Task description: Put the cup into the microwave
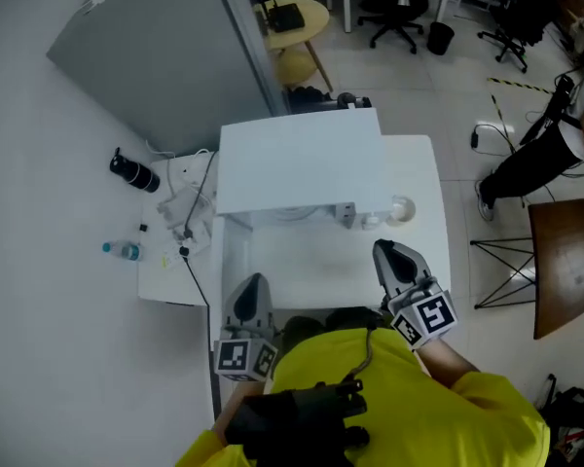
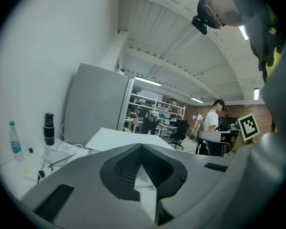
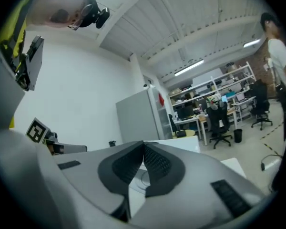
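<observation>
Open-plan lab, office chairs [image 1: 397, 10], stocked shelving [image 2: 156, 109], computer desks [image 3: 196, 119]

water bottle [image 1: 124, 250] near black flask [image 1: 134, 172]

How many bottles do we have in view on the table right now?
2. A black bottle stands at the far left of the table; a clear water bottle stands on the same side, nearer the camera. The microwave may hide others.

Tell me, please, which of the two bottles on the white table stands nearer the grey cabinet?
The black bottle; the clear bottle with the blue cap stands farther from the cabinet.
</observation>
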Demonstrator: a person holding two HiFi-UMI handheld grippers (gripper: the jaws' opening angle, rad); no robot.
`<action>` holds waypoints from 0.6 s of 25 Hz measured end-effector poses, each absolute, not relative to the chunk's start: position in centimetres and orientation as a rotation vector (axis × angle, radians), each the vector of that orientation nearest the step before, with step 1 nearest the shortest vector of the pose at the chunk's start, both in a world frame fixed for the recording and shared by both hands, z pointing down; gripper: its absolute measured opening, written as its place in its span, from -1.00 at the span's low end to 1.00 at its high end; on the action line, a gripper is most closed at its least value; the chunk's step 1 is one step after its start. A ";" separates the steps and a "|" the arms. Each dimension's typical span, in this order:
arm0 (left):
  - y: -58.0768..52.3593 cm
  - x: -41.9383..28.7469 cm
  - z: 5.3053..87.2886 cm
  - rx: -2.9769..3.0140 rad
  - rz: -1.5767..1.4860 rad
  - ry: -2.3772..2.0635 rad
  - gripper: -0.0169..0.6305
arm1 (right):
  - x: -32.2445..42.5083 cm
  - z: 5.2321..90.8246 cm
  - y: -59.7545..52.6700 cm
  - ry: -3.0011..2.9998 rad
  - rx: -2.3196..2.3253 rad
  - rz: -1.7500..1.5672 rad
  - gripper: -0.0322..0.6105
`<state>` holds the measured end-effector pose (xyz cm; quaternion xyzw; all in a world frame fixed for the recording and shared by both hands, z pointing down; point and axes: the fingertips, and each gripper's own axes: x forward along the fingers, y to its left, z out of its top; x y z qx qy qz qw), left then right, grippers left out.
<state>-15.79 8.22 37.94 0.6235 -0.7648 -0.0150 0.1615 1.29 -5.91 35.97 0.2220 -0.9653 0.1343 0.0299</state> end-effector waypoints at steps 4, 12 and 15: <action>5.1 -14.6 38.5 1.905 -0.007 -2.084 -0.93 | 3.8 37.4 -7.0 -2.905 0.825 0.414 -0.88; -0.7 -9.4 43.9 2.202 0.155 -1.794 -0.56 | 8.7 39.4 -8.4 -2.770 1.132 0.500 -0.88; -4.4 -4.6 49.8 2.243 0.157 -1.609 0.01 | 10.5 41.7 -9.4 -2.703 1.204 0.528 -0.88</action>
